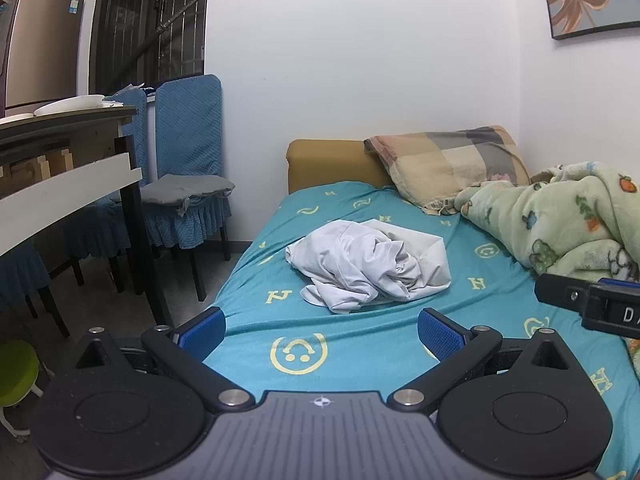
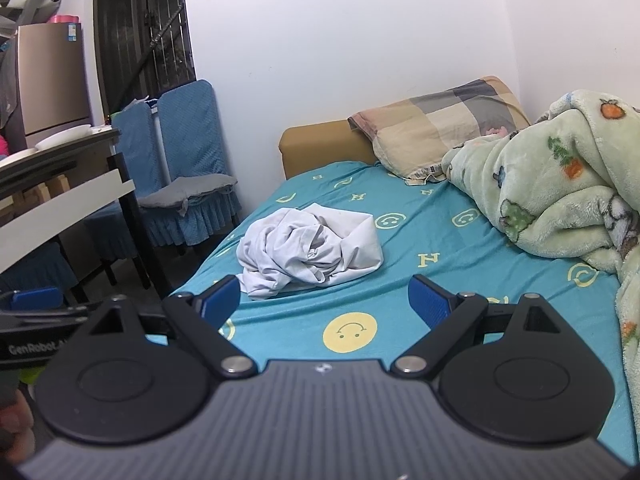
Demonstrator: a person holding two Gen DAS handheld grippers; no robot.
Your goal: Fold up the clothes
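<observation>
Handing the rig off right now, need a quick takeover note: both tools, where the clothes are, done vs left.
Left tool: open, empty, short of the garment.
Right tool: open, empty, also short of it.
White garment: one crumpled heap in the middle of the teal bed sheet, untouched. Green blanket is bunched to its right, plaid pillow at the head of the bed.
Done: nothing folded.
Left: grab the garment, spread it flat on the sheet, fold it.
</observation>
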